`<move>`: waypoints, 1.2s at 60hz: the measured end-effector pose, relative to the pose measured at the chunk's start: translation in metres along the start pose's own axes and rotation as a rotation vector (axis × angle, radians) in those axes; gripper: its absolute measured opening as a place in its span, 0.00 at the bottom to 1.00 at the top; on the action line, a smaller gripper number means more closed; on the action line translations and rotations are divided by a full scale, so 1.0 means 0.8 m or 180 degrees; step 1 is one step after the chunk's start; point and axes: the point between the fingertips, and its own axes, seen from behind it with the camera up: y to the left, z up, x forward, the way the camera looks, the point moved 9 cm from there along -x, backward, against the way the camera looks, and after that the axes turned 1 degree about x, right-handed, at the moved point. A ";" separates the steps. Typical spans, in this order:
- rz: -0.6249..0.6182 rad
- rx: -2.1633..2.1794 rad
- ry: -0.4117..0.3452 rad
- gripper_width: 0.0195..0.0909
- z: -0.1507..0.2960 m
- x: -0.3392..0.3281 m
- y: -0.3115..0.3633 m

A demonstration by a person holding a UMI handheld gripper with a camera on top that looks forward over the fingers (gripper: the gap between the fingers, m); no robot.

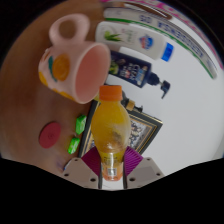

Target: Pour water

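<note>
Gripper view: hand-held gripper point(111, 172) clamped on orange bottle point(110, 125), cap orange and apparently on. Pink-lined mug point(70, 62) beyond, tipped on its side on worktop point(30, 105). Risks: no flow while capped; spill past the sideways mug mouth.

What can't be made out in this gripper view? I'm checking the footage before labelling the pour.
- Bottle base: hidden between the fingers, so the grip itself is unclear.
- Mug: tilted, inside faces the camera; water inside cannot be told.
- Labels on the pump bottle and the tubes behind: too small to read.
- Green item beside the bottle: blurred, unidentifiable.
</note>
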 end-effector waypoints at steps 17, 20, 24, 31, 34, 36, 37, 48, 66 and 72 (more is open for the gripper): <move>0.0052 -0.0165 -0.0080 0.10 0.008 -0.006 -0.003; 0.0104 0.0058 -0.0096 0.11 0.006 -0.011 -0.005; 0.0227 0.0524 -0.0167 0.10 0.002 -0.018 -0.013; 0.0380 0.1591 -0.0273 0.10 -0.010 -0.033 -0.032; 0.0486 0.2133 -0.0326 0.10 -0.015 -0.040 -0.040; 0.0556 0.2508 -0.0360 0.11 -0.021 -0.044 -0.046; 0.0580 0.2687 -0.0360 0.10 -0.025 -0.045 -0.048; 0.0945 0.4401 -0.0459 0.10 -0.053 -0.038 -0.044; 0.1476 0.5673 -0.0460 0.10 -0.051 0.013 0.061; 0.1631 0.5884 -0.0447 0.10 -0.041 0.024 0.090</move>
